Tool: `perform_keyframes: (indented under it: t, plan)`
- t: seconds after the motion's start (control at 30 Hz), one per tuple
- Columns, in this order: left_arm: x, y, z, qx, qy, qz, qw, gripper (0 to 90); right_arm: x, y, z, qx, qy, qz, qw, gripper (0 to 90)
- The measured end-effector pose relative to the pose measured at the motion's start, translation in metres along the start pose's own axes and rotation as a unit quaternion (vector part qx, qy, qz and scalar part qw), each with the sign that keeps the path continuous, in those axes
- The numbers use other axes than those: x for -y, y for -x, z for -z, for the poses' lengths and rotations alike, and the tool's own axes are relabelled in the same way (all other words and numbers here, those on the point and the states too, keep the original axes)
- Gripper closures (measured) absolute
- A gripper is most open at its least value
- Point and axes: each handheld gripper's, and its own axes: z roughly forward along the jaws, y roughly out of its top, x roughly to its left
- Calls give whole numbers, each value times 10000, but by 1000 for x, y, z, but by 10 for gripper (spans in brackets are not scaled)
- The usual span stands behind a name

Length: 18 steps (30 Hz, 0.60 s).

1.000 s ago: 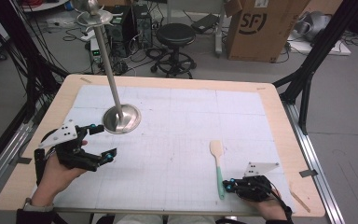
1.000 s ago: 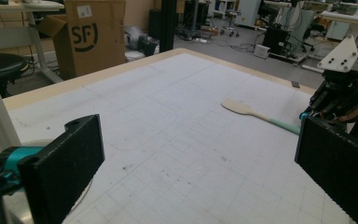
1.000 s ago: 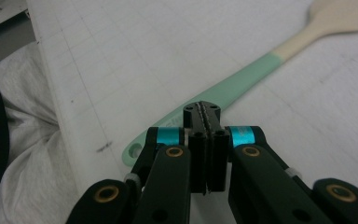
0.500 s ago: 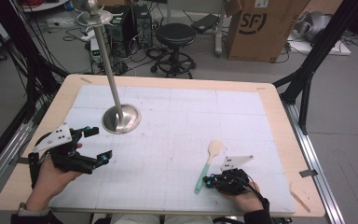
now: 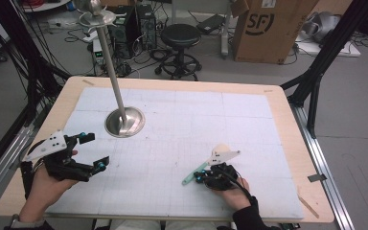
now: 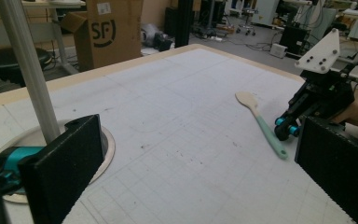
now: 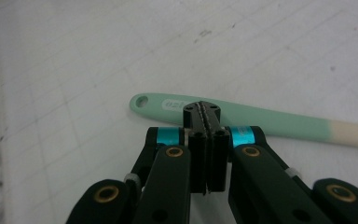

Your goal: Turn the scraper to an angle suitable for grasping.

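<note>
High view: the spatula (image 5: 200, 168), mint-green handle with a pale blade, lies flat on the white worktop (image 5: 249, 120) at lower right of centre, its handle running down-left from under the right gripper (image 5: 202, 179). Right gripper view records that gripper's fingers clenched together with nothing between them, their tips touching or just above the handle (image 7: 242, 114) near its holed end; which of the two cannot be told. Left gripper (image 5: 95, 152), at lower left of the high view, is well apart from the spatula with fingers released and empty, near the round steel base (image 5: 125, 121) of the upright pole (image 5: 109, 62).
</note>
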Motion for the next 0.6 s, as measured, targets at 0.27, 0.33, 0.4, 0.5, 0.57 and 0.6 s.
perform_keyframes:
  t: [0.27,0.33,0.4,0.5,0.57,0.6]
  plan:
    - [1,0,2,-31,-6,-12,10000,19,-15,7,-19,-136,79,-117,9998,900]
    - [1,0,1,-32,-20,-11,10000,19,-16,7,-19,-154,80,-83,9998,900]
    - [1,0,0,-6,-26,-13,10000,19,-18,12,-14,-259,190,-80,9995,900]
    - [0,3,0,58,111,22,9999,19,-22,30,9,-124,674,-353,9970,900]
    - [-1,5,0,100,150,25,9998,19,-22,44,21,79,802,-485,9956,900]
    - [-1,6,0,107,127,7,9999,19,-22,50,24,211,785,-501,9954,900]
